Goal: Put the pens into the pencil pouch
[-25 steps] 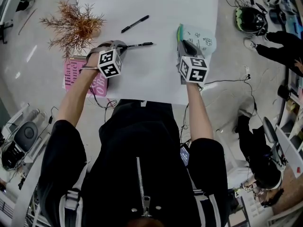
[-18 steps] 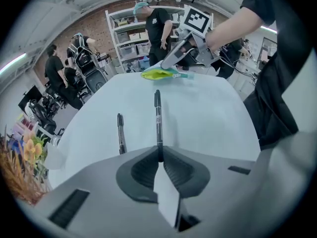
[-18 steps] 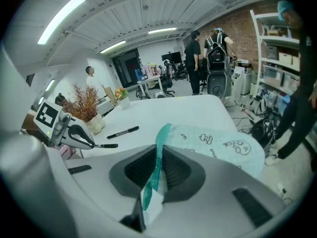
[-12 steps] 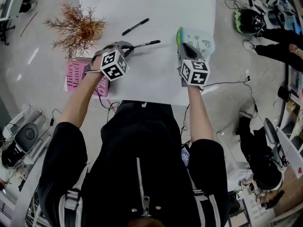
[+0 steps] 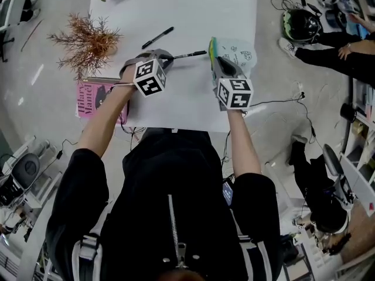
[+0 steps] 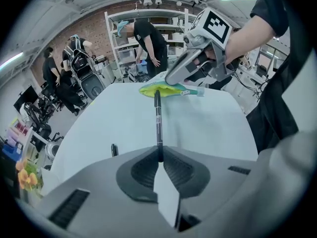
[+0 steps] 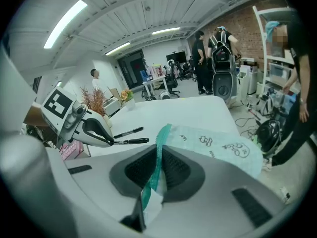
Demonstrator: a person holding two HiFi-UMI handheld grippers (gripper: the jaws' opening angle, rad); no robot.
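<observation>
Left gripper (image 5: 169,57), gripping 1 pen (image 5: 190,54), has neared the pouch (image 5: 240,52) — right gripper (image 5: 215,63) pinches its edge; insertion looks next.

Bright ceiling strip lighting, heavy fisheye distortion, dark corners.

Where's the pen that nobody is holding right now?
In the head view the loose pen lies on the white table, just beyond the left claw, right of the dried plant.
</observation>
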